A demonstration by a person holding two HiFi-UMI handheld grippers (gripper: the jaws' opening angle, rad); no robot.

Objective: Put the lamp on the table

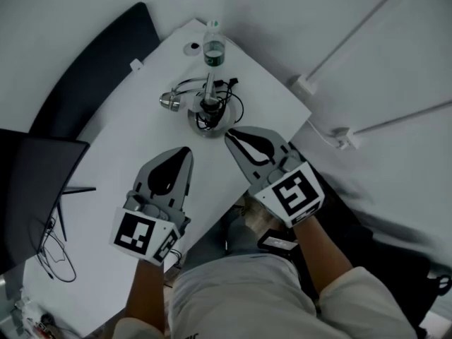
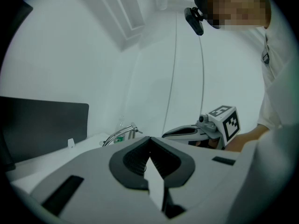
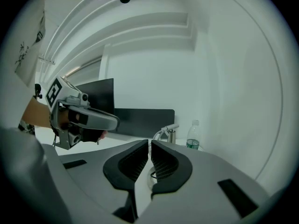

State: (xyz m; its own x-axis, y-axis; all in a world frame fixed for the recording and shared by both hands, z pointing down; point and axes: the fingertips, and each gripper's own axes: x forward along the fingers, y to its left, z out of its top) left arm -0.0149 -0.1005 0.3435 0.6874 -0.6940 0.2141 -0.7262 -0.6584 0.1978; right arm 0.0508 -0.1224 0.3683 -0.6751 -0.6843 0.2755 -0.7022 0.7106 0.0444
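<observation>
The lamp point(image 1: 209, 108) stands on the white table point(image 1: 141, 140) at its far end: a round base, a thin upright stem, a silver head bent to the left, and a black cable coiled on the base. My right gripper point(image 1: 229, 134) hovers just in front of the base, its jaws all but touching with nothing between them. My left gripper point(image 1: 188, 149) hangs shut and empty a little left of it, further from the lamp. The lamp point(image 3: 166, 132) shows beyond the right gripper's jaws point(image 3: 149, 143), and the lamp's curved neck point(image 2: 119, 135) is in the left gripper view.
A water bottle point(image 1: 214, 48) stands just behind the lamp, near the table's far corner. A dark screen point(image 1: 35, 182) and loose black wires point(image 1: 53, 253) lie at the left. A dark chair back point(image 1: 106, 55) rises behind the table. The table's right edge runs under my right gripper.
</observation>
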